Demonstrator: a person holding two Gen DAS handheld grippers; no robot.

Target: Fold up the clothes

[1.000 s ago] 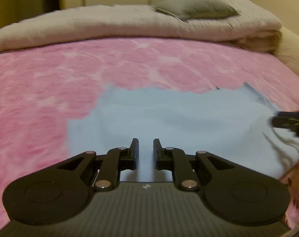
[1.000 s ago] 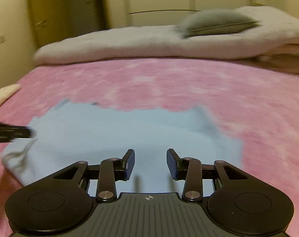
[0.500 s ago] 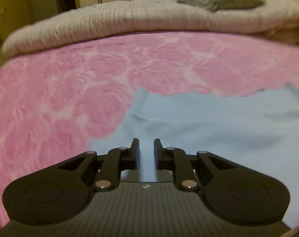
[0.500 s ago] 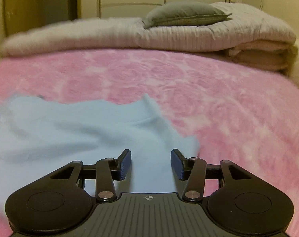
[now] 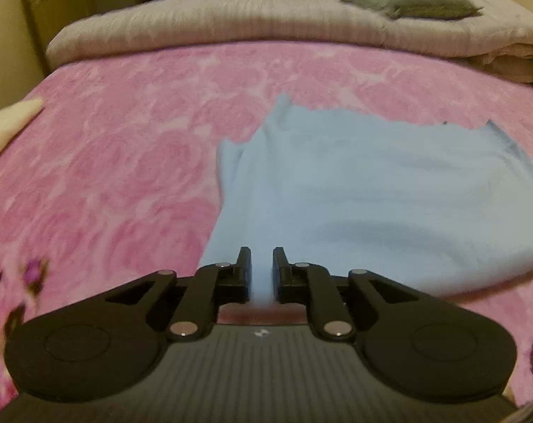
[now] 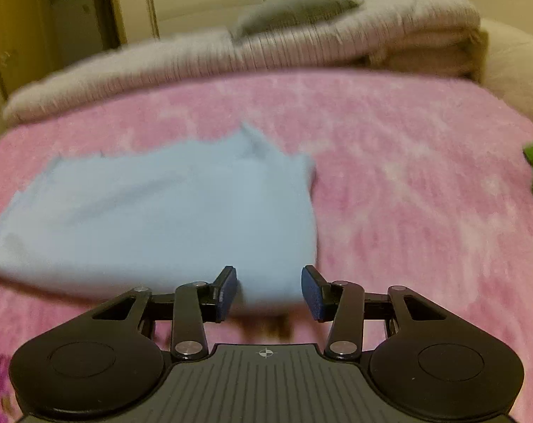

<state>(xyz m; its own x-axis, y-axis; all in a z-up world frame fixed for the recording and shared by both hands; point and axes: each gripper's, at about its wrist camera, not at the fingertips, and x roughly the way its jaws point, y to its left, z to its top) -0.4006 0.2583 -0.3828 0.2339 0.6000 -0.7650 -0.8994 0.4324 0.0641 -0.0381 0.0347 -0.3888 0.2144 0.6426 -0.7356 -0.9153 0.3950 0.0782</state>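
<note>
One blue garment [image 5: 372,190] | left hand-held gripper [image 5: 261,264] pinching its edge | right hand-held gripper [image 6: 268,282] closing around its corner

- A light blue cloth [image 5: 372,190] of soft, plain fabric lies spread on the pink bed [image 5: 125,162].
- Its near edge is lifted off the bed; a thin strip of it runs up between the left gripper's [image 5: 261,271] fingers.
- Its far edge is ragged, with small corners sticking up.
- Soft wrinkles cross the middle.
</note>
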